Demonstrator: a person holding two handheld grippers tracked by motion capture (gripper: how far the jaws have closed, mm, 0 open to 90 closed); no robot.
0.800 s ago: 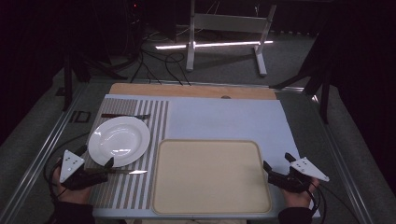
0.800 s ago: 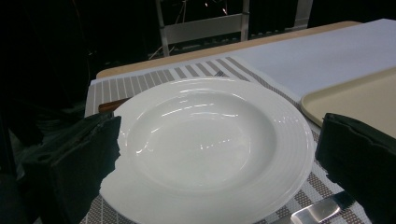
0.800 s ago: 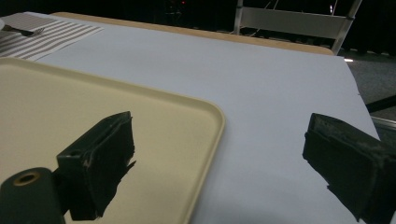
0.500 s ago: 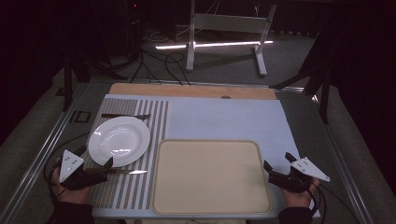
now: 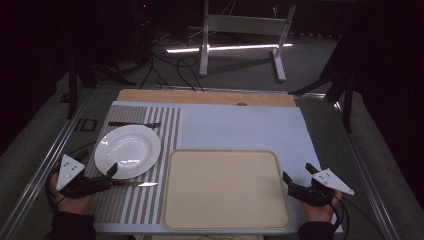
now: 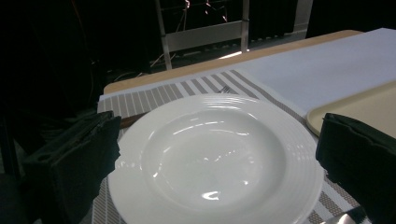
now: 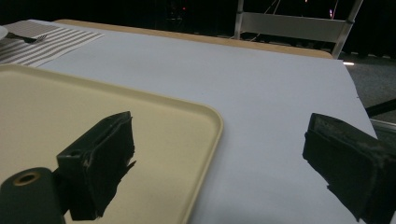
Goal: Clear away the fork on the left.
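A white deep plate (image 5: pixel 128 149) rests on a striped placemat (image 5: pixel 125 210) at the left. A fork (image 5: pixel 134 124) lies beyond the plate and a knife (image 5: pixel 135 184) lies in front of it. My left gripper (image 5: pixel 111 177) sits at the plate's near-left rim, open, with nothing held; in the left gripper view the plate (image 6: pixel 215 154) lies between and beyond the wide jaws of that gripper (image 6: pixel 219 123). An empty beige tray (image 5: pixel 225 195) takes up the front centre. My right gripper (image 5: pixel 298 172) rests open just right of the tray; the tray's corner (image 7: pixel 205 116) shows between the jaws.
A pale cloth (image 5: pixel 240 127) covers the table's middle and right, with a wooden strip (image 5: pixel 200 96) along the far edge. A metal stand (image 5: pixel 240 30) and cables are on the floor behind. Metal rails (image 5: pixel 45 165) run down both table sides.
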